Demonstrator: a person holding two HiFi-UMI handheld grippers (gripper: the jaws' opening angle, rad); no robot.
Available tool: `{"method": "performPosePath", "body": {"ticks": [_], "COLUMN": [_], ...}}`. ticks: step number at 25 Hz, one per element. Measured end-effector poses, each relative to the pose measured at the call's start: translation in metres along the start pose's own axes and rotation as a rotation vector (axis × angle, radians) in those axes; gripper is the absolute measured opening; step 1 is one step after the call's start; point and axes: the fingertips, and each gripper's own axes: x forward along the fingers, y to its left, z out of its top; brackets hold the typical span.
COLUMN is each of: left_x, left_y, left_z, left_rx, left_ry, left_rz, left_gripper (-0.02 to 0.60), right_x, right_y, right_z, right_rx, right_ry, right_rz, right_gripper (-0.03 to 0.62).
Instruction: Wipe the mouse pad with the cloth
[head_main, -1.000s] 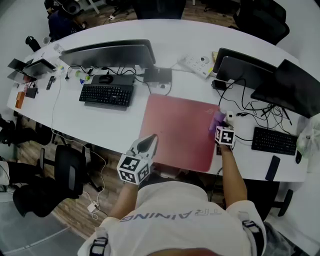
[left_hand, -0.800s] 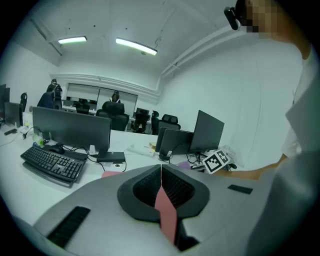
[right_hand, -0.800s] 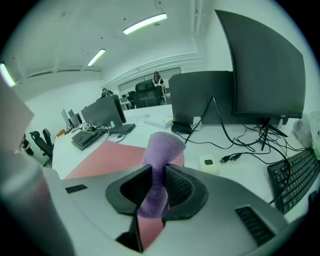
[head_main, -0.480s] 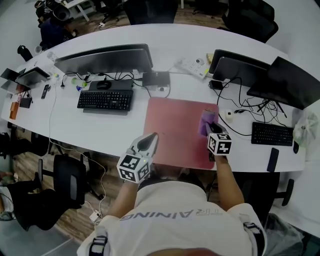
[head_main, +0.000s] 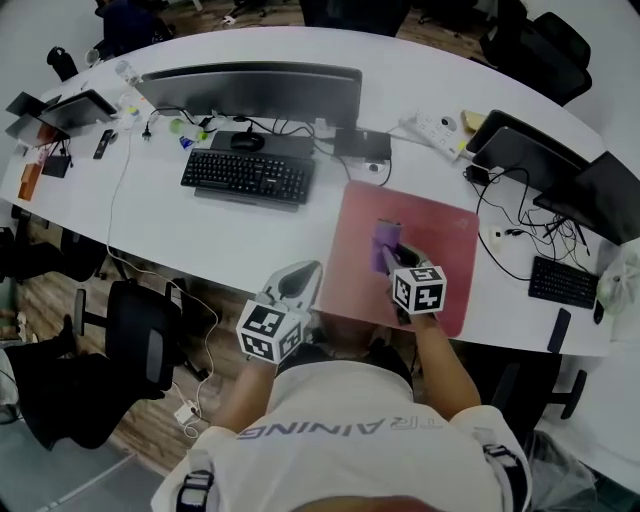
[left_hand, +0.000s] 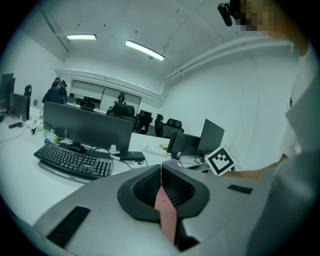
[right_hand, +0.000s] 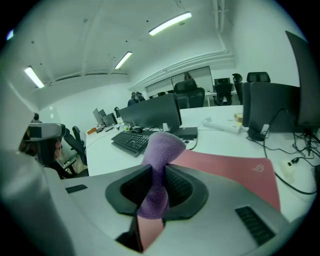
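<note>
A large pink mouse pad lies on the white desk, right of the keyboard. My right gripper is shut on a purple cloth that rests on the pad's left-middle part. In the right gripper view the cloth sticks up between the jaws, with the pad spreading to the right. My left gripper hangs at the desk's near edge, left of the pad, shut with nothing held. In the left gripper view its jaws meet, and the pad shows only as a pink sliver below them.
A black keyboard and a wide monitor stand left of the pad. A second keyboard, cables, a power strip and dark monitors crowd the right. A black chair stands below the desk edge.
My right gripper has dragged the purple cloth leftward across the pad, from its right edge to its left-middle. The head camera shifted too. The left gripper has stayed at the desk edge.
</note>
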Motion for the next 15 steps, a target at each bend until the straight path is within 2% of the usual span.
{"method": "performPosePath", "body": {"ticks": [4,8,15], "left_x": [-0.03,-0.052,-0.063], "left_y": [0.039,0.069,0.09], "left_z": [-0.012,-0.02,-0.034], "left_rx": [-0.028,-0.046,-0.065], "left_ry": [0.011,0.014,0.041], "left_rz": [0.033,0.06,0.073], "left_gripper": [0.032,0.032,0.032], "right_x": [0.041,0.078,0.13], "right_y": [0.057,0.097,0.106], "right_z": [-0.005,-0.02,-0.07], "right_rx": [-0.025,-0.044,-0.03], "right_ry": [0.032,0.083,0.214], "right_rz": [0.059,0.092,0.085], "right_gripper": [0.091,0.091,0.092]}}
